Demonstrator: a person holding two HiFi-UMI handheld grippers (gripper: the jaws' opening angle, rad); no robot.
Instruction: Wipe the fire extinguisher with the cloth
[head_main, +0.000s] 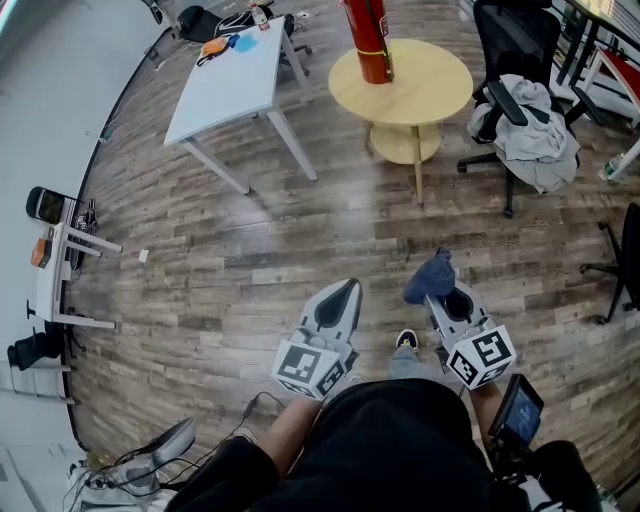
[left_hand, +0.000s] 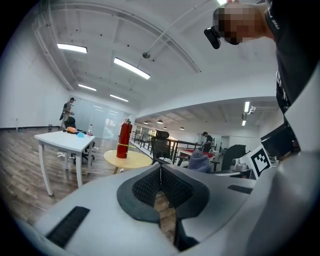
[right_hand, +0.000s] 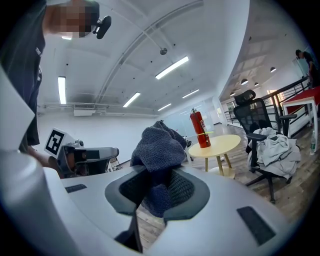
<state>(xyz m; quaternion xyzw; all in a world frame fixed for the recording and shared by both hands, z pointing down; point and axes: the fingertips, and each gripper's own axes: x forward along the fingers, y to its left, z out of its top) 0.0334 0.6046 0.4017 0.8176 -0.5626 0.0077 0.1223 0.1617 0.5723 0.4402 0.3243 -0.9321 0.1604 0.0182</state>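
The left gripper (left_hand: 161, 175) had its jaws pressed together with nothing between them. Well ahead of both pairs of jaws, the red fire extinguisher (head_main: 368, 40) stood upright on a round yellow table (head_main: 435, 90). The right gripper (right_hand: 156, 189) had its jaws clamped on a dark blue cloth (right_hand: 159, 145), which bunched up above the jaw tips.
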